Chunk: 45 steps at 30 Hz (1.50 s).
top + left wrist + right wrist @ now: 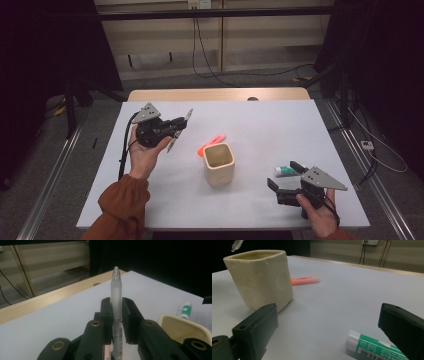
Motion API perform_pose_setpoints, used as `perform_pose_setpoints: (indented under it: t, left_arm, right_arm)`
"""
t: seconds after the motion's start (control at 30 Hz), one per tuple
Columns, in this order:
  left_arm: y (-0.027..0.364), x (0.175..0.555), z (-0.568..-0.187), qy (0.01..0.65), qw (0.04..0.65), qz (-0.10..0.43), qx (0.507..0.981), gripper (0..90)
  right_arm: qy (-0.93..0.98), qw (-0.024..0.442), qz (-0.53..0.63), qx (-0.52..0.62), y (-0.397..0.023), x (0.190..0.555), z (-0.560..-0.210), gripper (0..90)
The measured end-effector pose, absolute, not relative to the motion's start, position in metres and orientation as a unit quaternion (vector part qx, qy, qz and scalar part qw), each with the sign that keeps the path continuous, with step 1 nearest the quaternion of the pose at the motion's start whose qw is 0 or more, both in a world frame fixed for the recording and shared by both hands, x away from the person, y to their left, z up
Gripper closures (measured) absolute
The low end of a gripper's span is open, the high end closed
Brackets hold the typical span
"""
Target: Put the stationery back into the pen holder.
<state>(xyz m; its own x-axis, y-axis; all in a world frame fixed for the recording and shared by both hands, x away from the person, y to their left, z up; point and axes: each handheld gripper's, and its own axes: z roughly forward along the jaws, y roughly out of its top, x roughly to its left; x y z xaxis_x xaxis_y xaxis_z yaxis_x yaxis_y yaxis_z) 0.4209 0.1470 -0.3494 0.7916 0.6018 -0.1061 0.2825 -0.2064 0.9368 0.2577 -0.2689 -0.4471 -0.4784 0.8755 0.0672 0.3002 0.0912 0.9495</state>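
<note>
Frosted, translucent plastic forms the barrel of the pen (116, 293) that the left gripper (116, 308) has clamped between its two black jaws, which press on the pen's sides about midway along it; the pen's silvery tip stands up past the jaws in the left gripper view. In the high view the left gripper (179, 131) is held in the person's left hand (145, 155) above the left part of the white bench (280, 125), with the pen (180, 130) lying slantwise across the jaws and clear of the bench surface. A cream ceramic cup (218, 162) with a squarish mouth stands upright near the middle of the bench, to the right of the held pen and apart from it. Just behind the cup lies an orange highlighter (210, 144), flat on the bench. The right gripper (285, 179) rests low at the bench's near right side in the person's right hand (320, 212), its jaws standing wide apart with nothing gripped. A green and white glue stick (374, 347) lies on the bench by the right jaw; I cannot tell whether that jaw touches it. In the right gripper view the cup (259, 277) stands beyond the left jaw, with the highlighter (304, 280) behind it.
</note>
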Motion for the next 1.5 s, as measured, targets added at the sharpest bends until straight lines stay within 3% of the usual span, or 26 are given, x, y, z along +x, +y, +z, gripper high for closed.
perform_pose_setpoints:
  t: [0.47,1.5]
  left_arm:
    - [0.143,0.402,-0.323,0.272,0.600,0.153,0.737,80.3]
    - [0.092,0.388,-0.319,0.220,0.621,0.137,0.740,80.3]
  right_arm:
    - [0.681,0.276,0.521,0.436,-0.272,0.258,-0.448,2.4]
    - [0.683,0.278,0.517,0.434,-0.271,0.259,-0.448,2.4]
